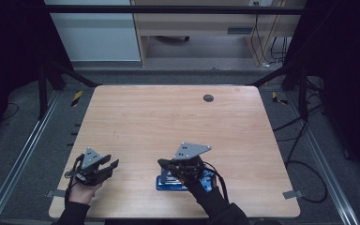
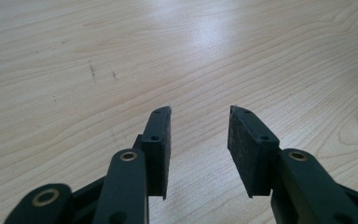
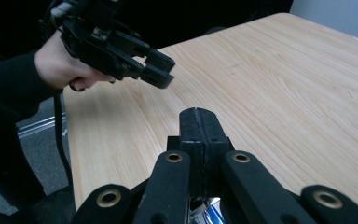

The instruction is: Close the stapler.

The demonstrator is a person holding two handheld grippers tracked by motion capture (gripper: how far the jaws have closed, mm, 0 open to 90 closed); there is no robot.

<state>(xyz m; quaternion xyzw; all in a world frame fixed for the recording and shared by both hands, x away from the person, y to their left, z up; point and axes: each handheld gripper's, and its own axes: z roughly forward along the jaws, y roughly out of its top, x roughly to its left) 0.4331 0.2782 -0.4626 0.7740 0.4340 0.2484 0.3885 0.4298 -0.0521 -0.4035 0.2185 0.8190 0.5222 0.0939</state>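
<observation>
The wooden table (image 1: pixel 178 122) carries a blue packet (image 1: pixel 168 183) near its edge at six o'clock, under the right gripper (image 1: pixel 165 163). That gripper's jaws are pressed together with nothing between the tips, pointing toward nine o'clock. At about eight o'clock, the left gripper (image 1: pixel 113 161) hovers, jaws spread and empty.

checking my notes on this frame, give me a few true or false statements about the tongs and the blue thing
1. The left tongs are open with nothing between the pads. True.
2. The right tongs are wide open. False: their pads are pressed together.
3. The blue object lies under the right hand, near the table's front edge. True.
4. The left tongs rest on the blue object. False: they are apart from it, at the table's left front.
</observation>
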